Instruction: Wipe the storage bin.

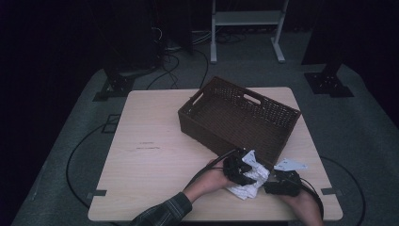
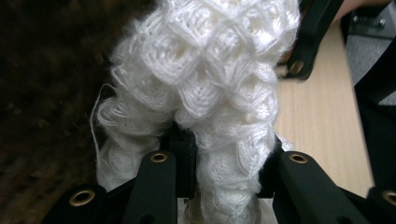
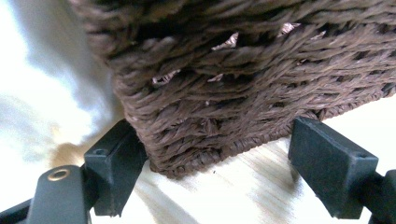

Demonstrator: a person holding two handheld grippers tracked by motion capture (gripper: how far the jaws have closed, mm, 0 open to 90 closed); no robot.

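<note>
Dim wooden table (image 1: 155, 155), left tool (image 1: 239, 170) pinching half-hidden white knit cloth (image 1: 249, 181), right tool (image 1: 277, 184) spread beside basket (image 1: 237, 117).

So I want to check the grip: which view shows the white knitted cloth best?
The left gripper view: the white knitted cloth is close up, pinched between the jaws. The high view shows it small beside the basket; the right gripper view shows a white blur.
</note>
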